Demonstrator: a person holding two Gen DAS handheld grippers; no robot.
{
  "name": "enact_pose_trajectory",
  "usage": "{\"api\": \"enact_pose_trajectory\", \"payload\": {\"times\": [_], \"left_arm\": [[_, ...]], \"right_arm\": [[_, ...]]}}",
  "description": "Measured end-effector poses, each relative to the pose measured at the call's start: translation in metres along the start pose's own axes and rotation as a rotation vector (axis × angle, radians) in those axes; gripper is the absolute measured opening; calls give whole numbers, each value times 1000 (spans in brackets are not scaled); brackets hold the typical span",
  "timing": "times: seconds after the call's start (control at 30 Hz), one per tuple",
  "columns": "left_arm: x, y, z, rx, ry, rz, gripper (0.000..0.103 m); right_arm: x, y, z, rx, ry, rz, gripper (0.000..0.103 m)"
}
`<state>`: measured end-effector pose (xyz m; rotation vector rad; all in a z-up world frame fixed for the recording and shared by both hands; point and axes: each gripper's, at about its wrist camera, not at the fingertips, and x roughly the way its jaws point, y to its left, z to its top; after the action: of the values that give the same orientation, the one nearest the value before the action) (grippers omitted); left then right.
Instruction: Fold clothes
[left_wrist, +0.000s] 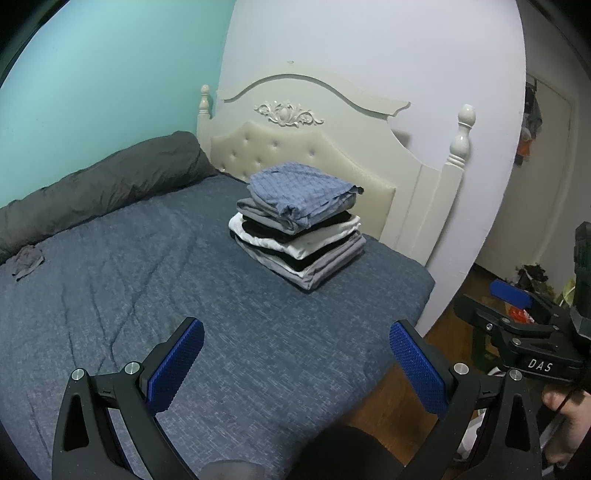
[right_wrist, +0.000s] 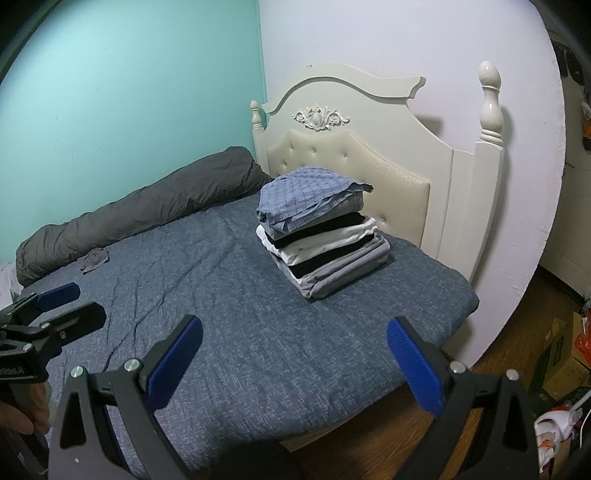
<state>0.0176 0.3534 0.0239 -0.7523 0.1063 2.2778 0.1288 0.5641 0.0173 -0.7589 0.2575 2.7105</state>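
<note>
I see my left gripper (left_wrist: 295, 332) low in the frame, its blue pads spread wide with nothing between them; my right gripper (right_wrist: 293, 330) sits likewise low in its own view, fingers parted and empty. The stack of folded clothes (left_wrist: 298, 225) rests right of centre on the blue bedspread (left_wrist: 147, 295), just before the cream headboard (left_wrist: 332, 133); a blue checked garment (right_wrist: 310, 194) tops it, over black, white and grey layers. A small crumpled grey garment (left_wrist: 27, 260) lies at mid left, near the dark grey rolled duvet (left_wrist: 103, 184) along the teal wall.
</note>
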Motion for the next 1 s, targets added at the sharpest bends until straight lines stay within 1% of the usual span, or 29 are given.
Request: {"api": "enact_pose_trajectory", "payload": {"times": [0.4,0.7,0.83,1.0], "left_arm": [[-1,1,1,-1,-12,3,102],[1,5,2,-5,-4,20,102],[2,5,1,-4,-2,15,102],[2,6,1,-14,-8,31,102]], "right_arm": [[-2,0,-1,-3,-2,-3,101],[-2,-1,-1,-8,-1,-7,101],[-2,-2,-2,-8,1,-11,101],[-1,-3,-3,-8,5,-13,101]]}}
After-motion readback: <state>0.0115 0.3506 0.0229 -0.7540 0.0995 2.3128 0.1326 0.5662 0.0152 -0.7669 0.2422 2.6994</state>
